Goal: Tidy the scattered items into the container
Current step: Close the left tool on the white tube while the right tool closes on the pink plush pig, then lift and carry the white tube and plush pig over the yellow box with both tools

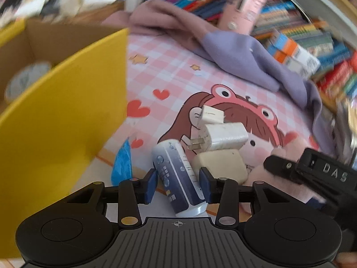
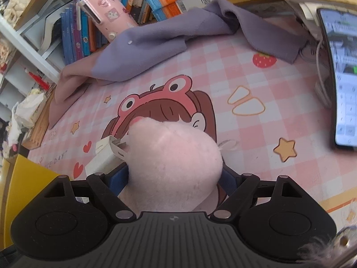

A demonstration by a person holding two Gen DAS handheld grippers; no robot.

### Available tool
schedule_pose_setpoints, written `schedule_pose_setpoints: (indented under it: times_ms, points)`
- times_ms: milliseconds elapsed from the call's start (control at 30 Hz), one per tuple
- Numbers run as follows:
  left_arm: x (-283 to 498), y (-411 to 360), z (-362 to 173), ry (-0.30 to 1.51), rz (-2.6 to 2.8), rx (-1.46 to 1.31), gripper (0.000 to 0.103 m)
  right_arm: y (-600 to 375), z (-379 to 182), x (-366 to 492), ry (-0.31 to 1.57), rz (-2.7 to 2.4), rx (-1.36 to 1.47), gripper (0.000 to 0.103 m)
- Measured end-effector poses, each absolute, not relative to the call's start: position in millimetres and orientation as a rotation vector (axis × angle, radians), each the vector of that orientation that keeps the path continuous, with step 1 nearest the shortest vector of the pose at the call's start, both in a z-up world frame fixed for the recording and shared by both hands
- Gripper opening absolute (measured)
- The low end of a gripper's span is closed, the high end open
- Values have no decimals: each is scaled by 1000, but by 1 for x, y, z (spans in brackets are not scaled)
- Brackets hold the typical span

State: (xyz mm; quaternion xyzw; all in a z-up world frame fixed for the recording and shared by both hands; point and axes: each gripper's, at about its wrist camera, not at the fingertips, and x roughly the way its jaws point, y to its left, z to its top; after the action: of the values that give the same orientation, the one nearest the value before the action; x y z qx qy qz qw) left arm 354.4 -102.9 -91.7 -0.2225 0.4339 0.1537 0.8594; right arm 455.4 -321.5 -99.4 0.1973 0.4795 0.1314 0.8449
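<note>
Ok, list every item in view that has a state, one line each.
Left tool: jaws around the blue tube, contact unclear.
Blue tube: lying on the mat.
Right tool: pink plush between its jaws, grip unclear.
Pink plush: on the mat.
Yellow box: open.
White chargers: piled, prongs out.
Phone: screen lit.

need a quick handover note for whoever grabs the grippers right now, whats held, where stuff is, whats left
Left gripper: jaws around the blue-and-white tube, apparently gripping it.
Right gripper: jaws wide around the pink plush; grip unclear.
Yellow box: left of the pile, one round item already inside.
Left on the mat: three white chargers beside the tube.
Next: put the tube and plush in the box, then the chargers.
</note>
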Motion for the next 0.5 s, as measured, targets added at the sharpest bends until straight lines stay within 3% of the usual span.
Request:
schedule_pose_setpoints:
  times_ms: [200, 500]
  points:
    - [348, -106, -90, 940, 298, -443, 31, -322, -95, 453, 1003, 305, 406, 68]
    - [363, -118, -95, 963, 285, -228, 32, -320, -89, 436, 969, 314, 297, 68]
